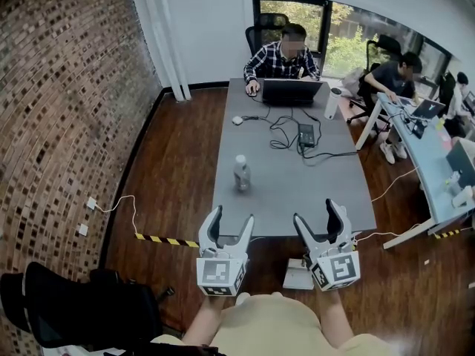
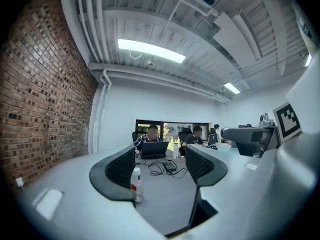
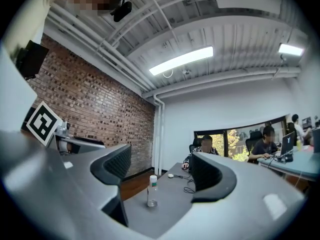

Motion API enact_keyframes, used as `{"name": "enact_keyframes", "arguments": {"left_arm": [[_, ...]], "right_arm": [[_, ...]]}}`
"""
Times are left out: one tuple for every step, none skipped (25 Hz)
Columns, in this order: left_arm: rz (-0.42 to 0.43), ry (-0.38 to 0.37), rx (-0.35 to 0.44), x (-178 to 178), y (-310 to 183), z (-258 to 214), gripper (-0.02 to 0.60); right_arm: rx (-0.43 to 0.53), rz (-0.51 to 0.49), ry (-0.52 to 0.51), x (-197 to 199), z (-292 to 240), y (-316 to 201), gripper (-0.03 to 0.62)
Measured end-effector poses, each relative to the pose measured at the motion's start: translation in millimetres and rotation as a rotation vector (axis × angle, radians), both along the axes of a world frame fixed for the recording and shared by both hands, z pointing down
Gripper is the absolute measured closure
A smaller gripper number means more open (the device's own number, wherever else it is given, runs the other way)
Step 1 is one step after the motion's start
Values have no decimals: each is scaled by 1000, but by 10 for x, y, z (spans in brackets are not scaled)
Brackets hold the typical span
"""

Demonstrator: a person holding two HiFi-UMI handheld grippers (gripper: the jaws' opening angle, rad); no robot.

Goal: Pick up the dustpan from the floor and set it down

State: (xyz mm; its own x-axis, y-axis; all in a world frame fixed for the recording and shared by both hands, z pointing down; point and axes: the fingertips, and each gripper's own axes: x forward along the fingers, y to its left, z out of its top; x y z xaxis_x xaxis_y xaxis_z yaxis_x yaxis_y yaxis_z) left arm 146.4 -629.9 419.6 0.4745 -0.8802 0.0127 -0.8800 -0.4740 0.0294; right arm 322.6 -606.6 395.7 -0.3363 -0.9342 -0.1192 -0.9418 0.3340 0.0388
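Long grey table [image 1: 297, 191]. At its near edge, left gripper [image 1: 231, 217] and right gripper [image 1: 315, 212] hang with jaws wide apart, empty. A pale flat thing, possibly the dustpan [image 1: 297, 277], lies on the floor [image 1: 178, 169] beside that edge. Small bottle [image 1: 241, 173] stands on the table.

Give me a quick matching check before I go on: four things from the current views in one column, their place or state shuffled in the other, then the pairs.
1 bottle
2 laptop
3 striped tape
4 left gripper

A jaws apart, nothing between them
B on the floor, by the near left corner of the table
C upright on the table's left side
D at the table's far end, before a seated person

Pairs: 1-C, 2-D, 3-B, 4-A
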Motion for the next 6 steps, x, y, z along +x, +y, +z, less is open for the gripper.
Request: {"name": "enact_keyframes", "arguments": {"left_arm": [[2, 0, 0, 0, 6, -6, 291], [4, 0, -1, -2, 14, -12, 291], [5, 0, -2, -7, 22, -17, 291], [5, 1, -3, -15, 30, -21, 291], [5, 1, -4, -25, 39, -25, 291], [5, 1, -4, -35, 49, -28, 291]], "right_arm": [[1, -2, 1, -10, -8, 7, 217], [3, -3, 2, -18, -19, 16, 217], [5, -3, 2, -27, -32, 26, 217], [7, -3, 3, -35, -43, 36, 217], [8, -3, 3, -44, -53, 46, 217], [10, -3, 3, -54, -62, 56, 217]]}}
